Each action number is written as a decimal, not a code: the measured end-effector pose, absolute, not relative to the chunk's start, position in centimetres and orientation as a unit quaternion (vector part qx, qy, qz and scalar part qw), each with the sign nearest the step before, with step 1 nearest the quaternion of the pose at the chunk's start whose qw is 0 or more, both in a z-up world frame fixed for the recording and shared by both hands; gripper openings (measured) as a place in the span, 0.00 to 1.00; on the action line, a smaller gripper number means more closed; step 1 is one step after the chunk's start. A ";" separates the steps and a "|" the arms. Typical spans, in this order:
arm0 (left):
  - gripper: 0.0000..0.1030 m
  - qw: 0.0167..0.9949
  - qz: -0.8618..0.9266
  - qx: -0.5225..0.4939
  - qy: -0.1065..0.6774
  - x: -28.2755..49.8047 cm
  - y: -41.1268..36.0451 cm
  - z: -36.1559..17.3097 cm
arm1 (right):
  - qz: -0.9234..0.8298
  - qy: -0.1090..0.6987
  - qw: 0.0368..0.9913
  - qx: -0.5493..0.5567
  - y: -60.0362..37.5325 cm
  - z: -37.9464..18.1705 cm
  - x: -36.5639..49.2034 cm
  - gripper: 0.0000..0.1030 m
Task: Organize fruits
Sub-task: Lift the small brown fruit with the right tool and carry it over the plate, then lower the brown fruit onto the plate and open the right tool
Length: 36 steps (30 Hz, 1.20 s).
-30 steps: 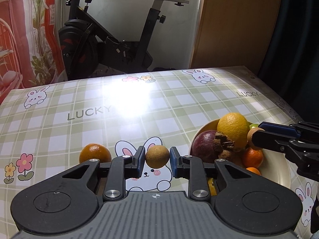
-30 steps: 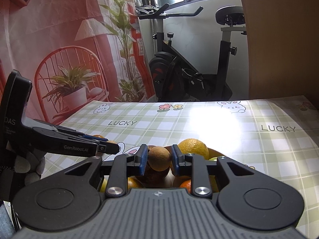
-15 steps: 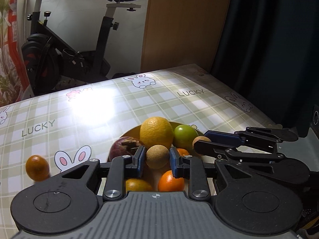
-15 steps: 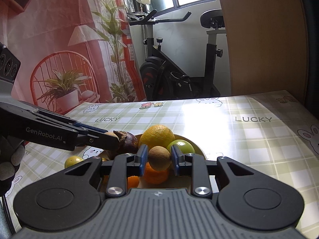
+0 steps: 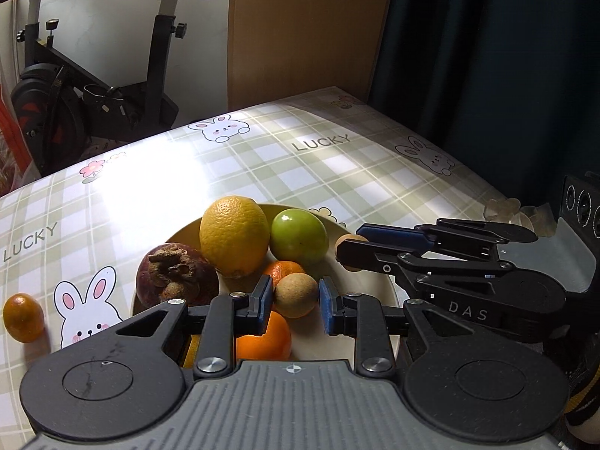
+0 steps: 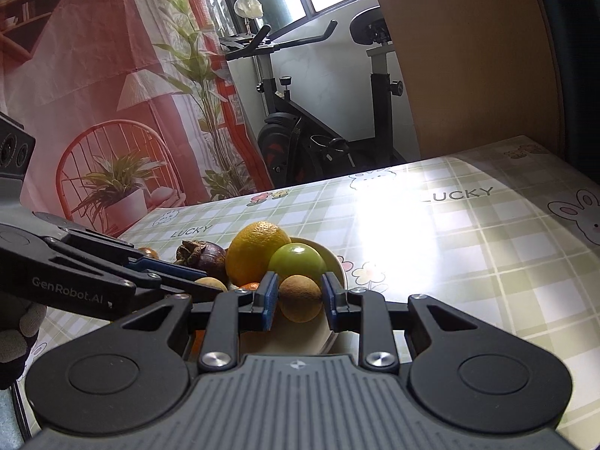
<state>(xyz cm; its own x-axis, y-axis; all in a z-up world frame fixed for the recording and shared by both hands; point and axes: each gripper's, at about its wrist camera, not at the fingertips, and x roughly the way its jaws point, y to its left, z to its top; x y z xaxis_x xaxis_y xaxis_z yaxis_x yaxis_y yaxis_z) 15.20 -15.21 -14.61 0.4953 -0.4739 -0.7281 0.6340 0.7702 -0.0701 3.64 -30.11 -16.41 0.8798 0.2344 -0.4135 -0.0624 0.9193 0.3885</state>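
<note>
Both the left gripper [image 5: 296, 302] and right gripper [image 6: 299, 297] are each pinching a small, round, matte-tan longan over the fruit bowl [image 5: 369, 288].

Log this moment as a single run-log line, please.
left tongs: shut on brown fruit over bowl | right tongs: shut on second brown fruit above bowl | small orange on table

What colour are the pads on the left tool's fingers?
Blue pads on black fingers, clearest in the left wrist view.
</note>
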 end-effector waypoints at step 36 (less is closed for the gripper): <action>0.27 0.845 -0.335 0.105 0.403 15.2 -16.5 -15.7 | 0.086 0.251 0.941 0.212 -30.4 -16.9 4.2 0.28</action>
<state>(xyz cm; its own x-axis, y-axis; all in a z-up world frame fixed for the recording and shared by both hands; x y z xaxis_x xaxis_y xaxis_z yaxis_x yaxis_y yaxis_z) 15.24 -16.54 -15.74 0.4501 -0.4819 -0.7518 0.6514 0.7530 -0.0927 4.18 -30.44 -16.88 0.8591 0.2675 -0.4364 -0.0543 0.8954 0.4419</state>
